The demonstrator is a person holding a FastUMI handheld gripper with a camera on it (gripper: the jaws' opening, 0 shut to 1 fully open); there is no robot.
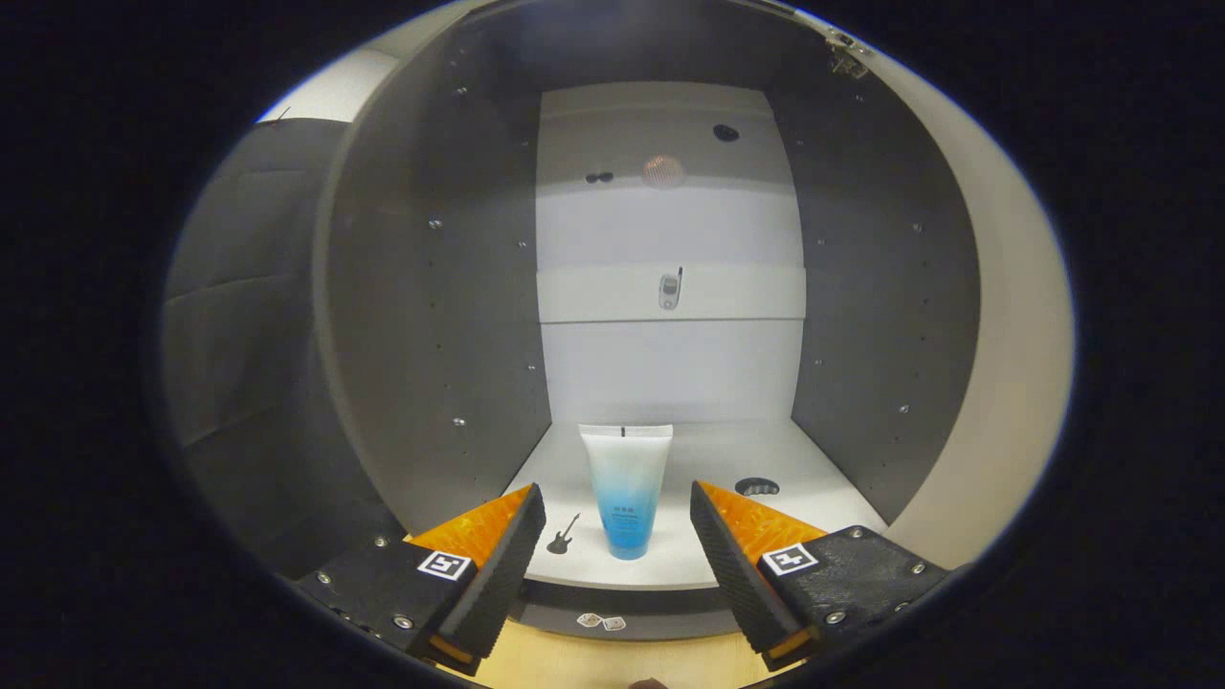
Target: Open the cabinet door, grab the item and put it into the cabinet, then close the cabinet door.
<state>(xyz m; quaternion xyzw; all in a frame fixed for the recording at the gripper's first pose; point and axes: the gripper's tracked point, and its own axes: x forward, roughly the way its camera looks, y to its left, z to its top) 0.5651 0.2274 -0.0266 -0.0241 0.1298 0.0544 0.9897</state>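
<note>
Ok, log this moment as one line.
tool open, fingers apart | white-and-blue squeeze tube upright on grey cabinet's shelf, untouched | door open | next: close door

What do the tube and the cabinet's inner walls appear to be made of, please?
Tube, standing on the cabinet floor beyond the open gripper: likely soft plastic, translucent white fading to blue. Walls: probably matte grey laminated board, with rows of drilled shelf-pin holes.

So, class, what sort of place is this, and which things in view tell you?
Probably the inside of an open cabinet: grey side walls with rows of shelf-pin holes, a hinge at the top, and a tube standing on the white floor. The open gripper sits just before it.
</note>
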